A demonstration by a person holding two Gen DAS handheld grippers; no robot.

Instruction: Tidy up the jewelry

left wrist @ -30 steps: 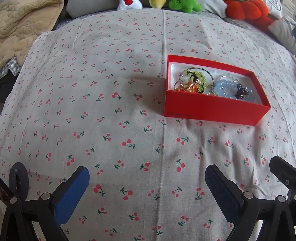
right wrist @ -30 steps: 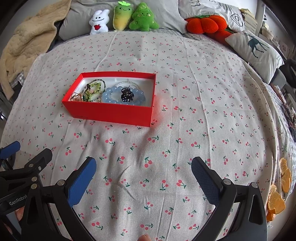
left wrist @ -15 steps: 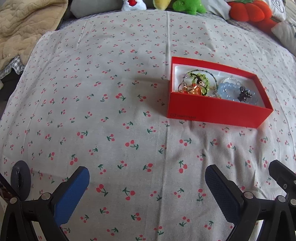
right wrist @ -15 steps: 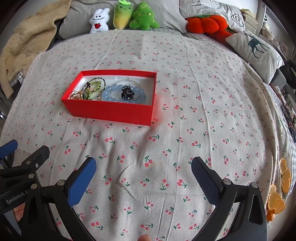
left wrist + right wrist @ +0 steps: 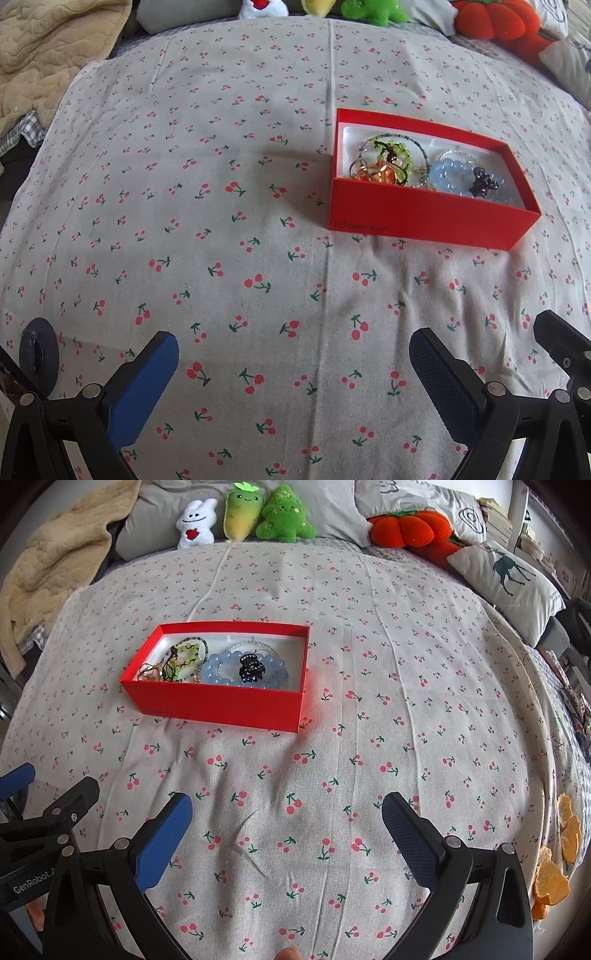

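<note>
A red box [image 5: 428, 216] [image 5: 221, 703] sits on the cherry-print bedspread and holds jewelry: a pale blue bead bracelet [image 5: 218, 672] [image 5: 448, 175], a small black hair clip [image 5: 251, 668] [image 5: 482, 182], a green bead piece [image 5: 184, 657] [image 5: 397, 153] and gold and orange pieces [image 5: 380, 173] [image 5: 149, 672]. My left gripper [image 5: 293, 363] is open and empty, well in front of the box and to its left. My right gripper [image 5: 286, 825] is open and empty, in front of the box and to its right. The left gripper also shows at the right wrist view's left edge [image 5: 48, 812].
Plush toys [image 5: 243, 513] and an orange plush pumpkin [image 5: 406, 528] line the far edge of the bed. A beige blanket [image 5: 48, 572] lies at far left, a deer pillow [image 5: 506, 576] at far right. Orange peels [image 5: 554, 871] lie off the right edge.
Both views have drifted slightly; the box sits a little lower and further right in the left wrist view. Both grippers stay open and empty.
</note>
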